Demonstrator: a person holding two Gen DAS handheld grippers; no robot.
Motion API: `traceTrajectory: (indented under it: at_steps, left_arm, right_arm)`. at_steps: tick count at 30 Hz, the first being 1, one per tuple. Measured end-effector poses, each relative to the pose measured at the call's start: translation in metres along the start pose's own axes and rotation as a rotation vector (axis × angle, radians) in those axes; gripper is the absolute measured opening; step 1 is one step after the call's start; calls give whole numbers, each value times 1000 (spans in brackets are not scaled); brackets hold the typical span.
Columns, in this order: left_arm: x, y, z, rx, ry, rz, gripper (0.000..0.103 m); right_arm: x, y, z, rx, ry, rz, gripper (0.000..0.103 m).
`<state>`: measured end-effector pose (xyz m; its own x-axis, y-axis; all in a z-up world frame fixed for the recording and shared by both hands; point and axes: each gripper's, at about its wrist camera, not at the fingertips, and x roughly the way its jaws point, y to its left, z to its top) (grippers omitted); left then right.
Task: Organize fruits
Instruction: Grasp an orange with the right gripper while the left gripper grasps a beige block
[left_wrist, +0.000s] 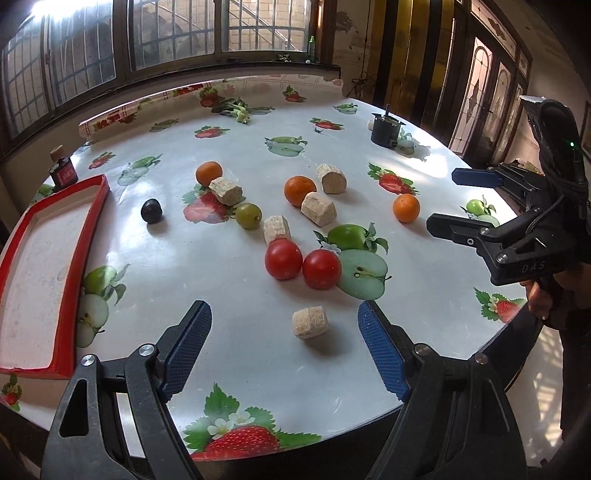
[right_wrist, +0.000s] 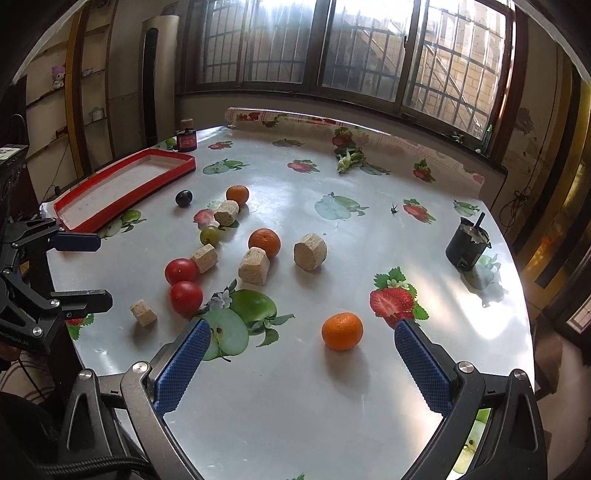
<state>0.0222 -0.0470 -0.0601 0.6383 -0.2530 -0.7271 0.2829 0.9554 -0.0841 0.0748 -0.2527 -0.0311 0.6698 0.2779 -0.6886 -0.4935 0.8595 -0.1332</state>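
Note:
Fruit lies loose on a fruit-print tablecloth. Two red tomatoes (left_wrist: 283, 259) (right_wrist: 180, 270) touch near the middle. Three oranges are spread out; one orange (right_wrist: 342, 331) (left_wrist: 406, 208) sits just ahead of my right gripper (right_wrist: 302, 325) (left_wrist: 443, 199), which is open and holds nothing. A green fruit (left_wrist: 248, 215) (right_wrist: 210, 235) and a dark plum (left_wrist: 151, 210) (right_wrist: 183, 198) lie toward the red tray (left_wrist: 96, 210) (right_wrist: 140, 197), which holds nothing. My left gripper (left_wrist: 283, 308) (right_wrist: 103, 269) is open, with a pale wood chunk (left_wrist: 309, 325) (right_wrist: 143, 312) between its fingers, untouched.
Several more pale wood chunks (left_wrist: 318, 208) lie among the fruit. A black cup (left_wrist: 384, 129) (right_wrist: 467, 245) stands far right, a small dark bottle (left_wrist: 62, 170) (right_wrist: 186, 138) behind the tray, and a sprig of greens (left_wrist: 236, 107) (right_wrist: 349, 158) at the back. The table's rounded edge runs close below both grippers.

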Motion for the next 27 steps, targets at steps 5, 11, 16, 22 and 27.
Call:
traceTrajectory:
  at_steps: [5,11,16,22,27]
  left_arm:
    - [29,-3,-5,15,103,-11,75]
    - [41,0,-8,46,143,6,54]
    - [41,2,-7,74,139,16,28]
    - [39,9,-4,45,141,-3,22]
    - [29,19,-4,19,120,-1,22]
  right_arm:
    - [31,-18,-3,69,76,34,87]
    - [60,-37,-5,145,145,47,71]
    - [79,-48,-7,202,199,62,52]
    - [80,-47,-6,215,204,59,35]
    - [71,-38,3,220,186,103,34]
